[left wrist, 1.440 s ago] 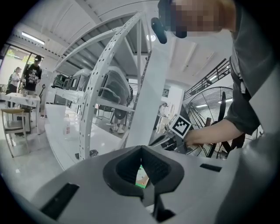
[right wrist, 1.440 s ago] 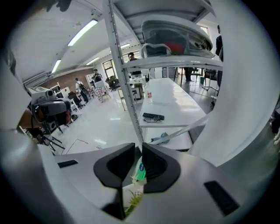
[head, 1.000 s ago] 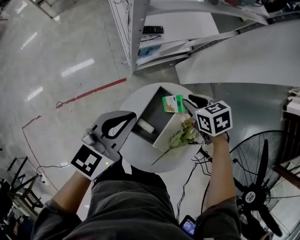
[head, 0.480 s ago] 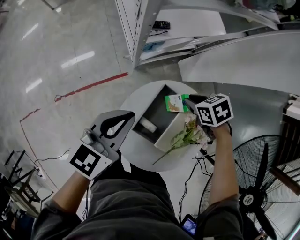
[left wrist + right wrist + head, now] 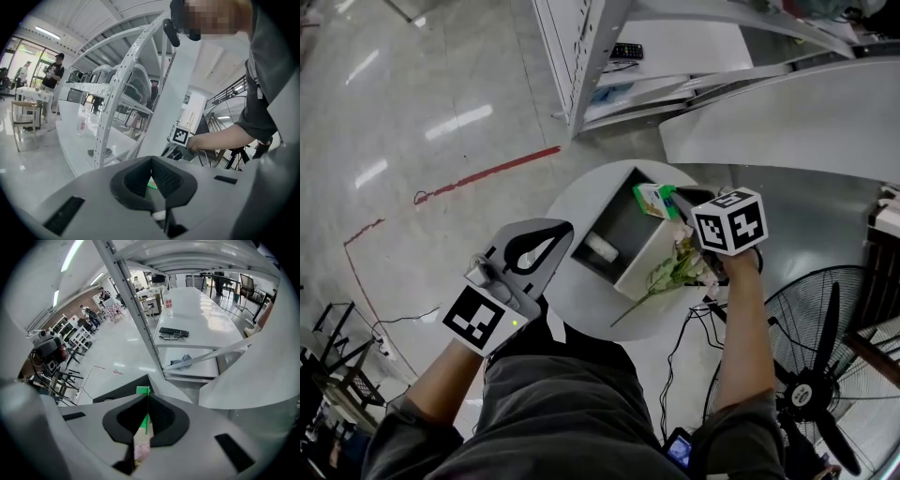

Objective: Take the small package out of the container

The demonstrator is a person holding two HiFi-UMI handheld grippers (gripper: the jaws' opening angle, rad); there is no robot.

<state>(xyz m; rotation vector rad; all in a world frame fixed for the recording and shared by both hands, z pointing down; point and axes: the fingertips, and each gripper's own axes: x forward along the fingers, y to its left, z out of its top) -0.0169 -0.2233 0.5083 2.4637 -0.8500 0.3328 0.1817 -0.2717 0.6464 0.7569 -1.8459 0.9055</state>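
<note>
Over the container's [image 5: 639,265] rim, the right gripper [image 5: 677,201] clamps the small package [image 5: 653,199].

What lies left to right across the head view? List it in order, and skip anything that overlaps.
left hand-held gripper → white item lying in the container → small green package → right hand-held gripper, shut on that package → floor fan
</note>
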